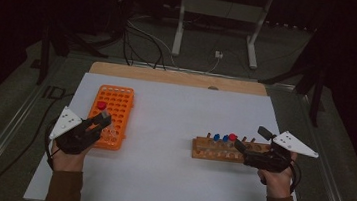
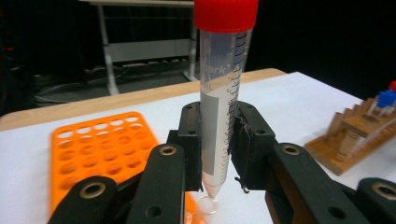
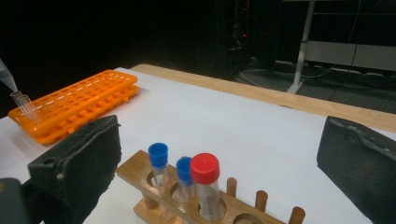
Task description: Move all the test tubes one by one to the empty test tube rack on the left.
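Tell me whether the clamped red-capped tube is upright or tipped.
Upright: the red-capped tube stands vertical between the left gripper pads, cap up.

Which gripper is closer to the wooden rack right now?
Right. The right gripper hangs open right at the wooden rack; the left gripper is across the table, over the orange rack.

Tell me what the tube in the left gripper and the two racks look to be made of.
Red-capped tube: clear plastic, probably; see-through wall, printed graduations. Orange rack: moulded plastic, uniform bright colour. Brown rack: wood, visible grain, dowel pegs.
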Demonstrator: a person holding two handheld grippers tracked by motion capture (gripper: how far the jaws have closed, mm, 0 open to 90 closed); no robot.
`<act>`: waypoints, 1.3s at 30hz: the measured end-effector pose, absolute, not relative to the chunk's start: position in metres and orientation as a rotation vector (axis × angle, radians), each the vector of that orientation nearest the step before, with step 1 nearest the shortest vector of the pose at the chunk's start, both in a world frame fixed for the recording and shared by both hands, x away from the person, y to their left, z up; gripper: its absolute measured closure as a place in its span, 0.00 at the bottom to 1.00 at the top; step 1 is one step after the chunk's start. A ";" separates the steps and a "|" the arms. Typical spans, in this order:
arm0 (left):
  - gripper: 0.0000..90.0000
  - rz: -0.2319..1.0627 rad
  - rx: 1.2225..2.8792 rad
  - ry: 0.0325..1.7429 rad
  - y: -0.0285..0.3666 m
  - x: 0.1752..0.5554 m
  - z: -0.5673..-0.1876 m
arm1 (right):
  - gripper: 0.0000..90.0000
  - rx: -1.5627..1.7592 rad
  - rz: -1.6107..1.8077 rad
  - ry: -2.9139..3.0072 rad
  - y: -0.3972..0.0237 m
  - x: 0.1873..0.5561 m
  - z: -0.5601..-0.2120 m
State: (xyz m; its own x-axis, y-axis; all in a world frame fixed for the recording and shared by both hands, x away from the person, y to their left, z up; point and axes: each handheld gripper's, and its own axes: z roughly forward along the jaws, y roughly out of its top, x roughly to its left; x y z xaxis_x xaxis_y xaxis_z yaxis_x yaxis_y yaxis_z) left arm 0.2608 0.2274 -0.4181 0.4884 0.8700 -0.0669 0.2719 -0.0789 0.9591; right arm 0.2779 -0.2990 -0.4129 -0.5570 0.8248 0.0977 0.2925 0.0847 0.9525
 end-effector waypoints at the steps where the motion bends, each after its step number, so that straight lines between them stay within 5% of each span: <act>1: 0.84 0.678 1.616 1.010 0.230 0.260 -0.418 | 0.00 1.098 1.484 1.896 -0.299 0.278 -0.413; 39: 0.84 0.656 1.768 1.154 0.249 0.268 -0.473 | 0.00 1.095 1.492 1.891 -0.304 0.277 -0.414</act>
